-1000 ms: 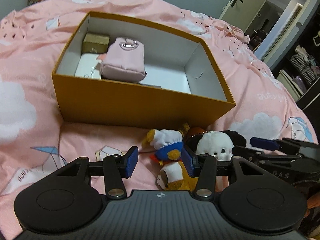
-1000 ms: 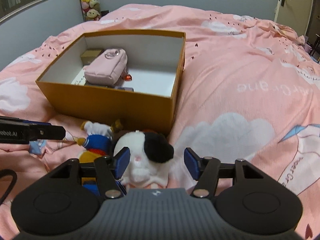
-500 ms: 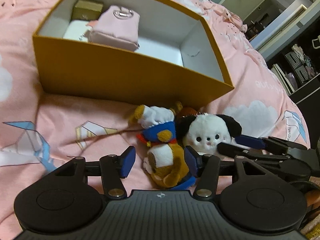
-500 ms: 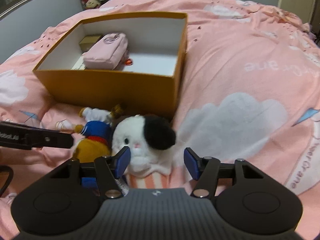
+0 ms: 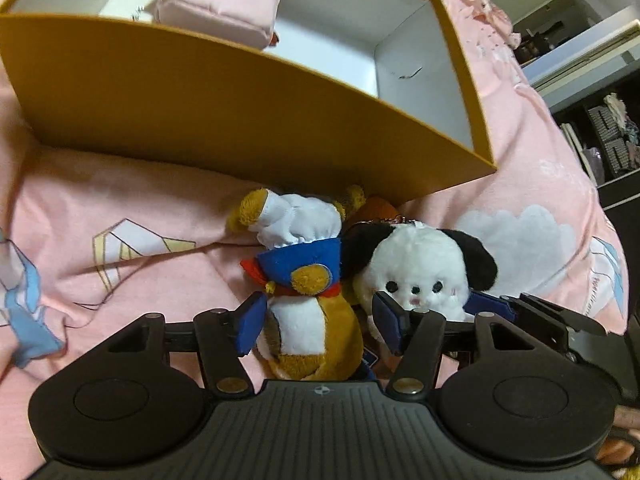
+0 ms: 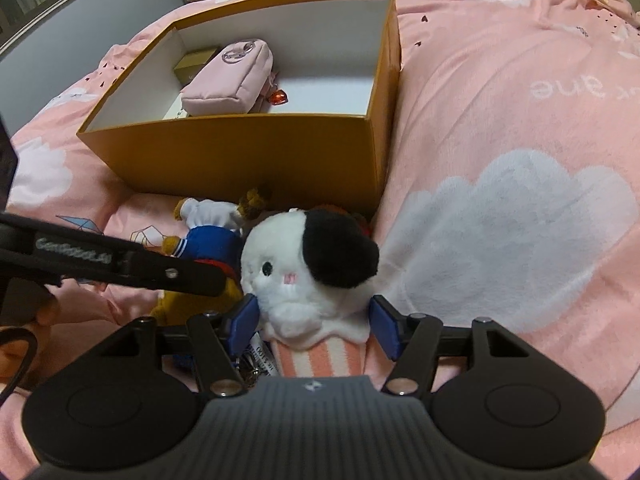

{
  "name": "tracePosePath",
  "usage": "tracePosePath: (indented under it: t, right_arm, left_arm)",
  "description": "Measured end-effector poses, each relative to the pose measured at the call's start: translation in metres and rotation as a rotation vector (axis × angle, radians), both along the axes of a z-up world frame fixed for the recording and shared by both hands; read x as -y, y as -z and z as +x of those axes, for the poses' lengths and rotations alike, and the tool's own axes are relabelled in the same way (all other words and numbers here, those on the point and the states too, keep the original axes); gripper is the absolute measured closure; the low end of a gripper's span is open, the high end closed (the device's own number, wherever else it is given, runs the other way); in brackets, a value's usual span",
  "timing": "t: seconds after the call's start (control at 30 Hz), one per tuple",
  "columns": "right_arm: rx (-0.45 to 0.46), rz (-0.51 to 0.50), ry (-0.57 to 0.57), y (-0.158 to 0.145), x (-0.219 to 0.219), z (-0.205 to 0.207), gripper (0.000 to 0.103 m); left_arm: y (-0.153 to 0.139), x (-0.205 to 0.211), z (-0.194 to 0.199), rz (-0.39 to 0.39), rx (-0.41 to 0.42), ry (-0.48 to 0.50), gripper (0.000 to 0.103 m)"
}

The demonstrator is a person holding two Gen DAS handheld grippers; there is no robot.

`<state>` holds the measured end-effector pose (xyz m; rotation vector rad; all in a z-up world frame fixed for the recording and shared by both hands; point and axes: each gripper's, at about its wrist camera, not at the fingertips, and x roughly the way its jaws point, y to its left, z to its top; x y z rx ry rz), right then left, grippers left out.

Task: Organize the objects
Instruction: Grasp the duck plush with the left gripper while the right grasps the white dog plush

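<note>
A brown duck plush [image 5: 308, 296] in a blue sailor top and white hat lies on the pink bedspread in front of an orange box [image 5: 224, 120]. My left gripper [image 5: 318, 328] is open with its blue pads on either side of the duck's body. A white dog plush [image 6: 308, 276] with black ears and a striped pink body lies beside the duck. My right gripper [image 6: 314, 326] is open around the dog's neck. The dog [image 5: 420, 272] also shows in the left wrist view. The duck [image 6: 208, 240] is partly hidden behind the left gripper's arm in the right wrist view.
The orange box [image 6: 256, 152] holds a pink pouch [image 6: 232, 76], a small gold box [image 6: 192, 66] and a white card. Its near wall stands right behind the plush toys. The pink bedspread [image 6: 520, 160] spreads out to the right. Shelves [image 5: 600, 132] stand beyond the bed.
Both grippers have moved forward and lower. The duck now sits between the left pads and the dog between the right pads. Both stay open.
</note>
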<state>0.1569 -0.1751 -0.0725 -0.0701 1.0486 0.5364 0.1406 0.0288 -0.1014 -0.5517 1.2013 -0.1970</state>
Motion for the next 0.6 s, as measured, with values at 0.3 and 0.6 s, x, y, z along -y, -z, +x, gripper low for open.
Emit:
tracePosePath:
  t: [0.3,0.6]
  right_arm:
    - [-0.02,0.007,-0.021,0.005,-0.003,0.007,0.034]
    - [0.025,-0.014,-0.072,0.002,-0.013,0.011,0.03]
  left_arm:
    - [0.009,-0.003,0.002,0.026,-0.034,-0.017,0.051]
    - [-0.005,-0.018,-0.02,0.033,0.004,-0.022,0.054]
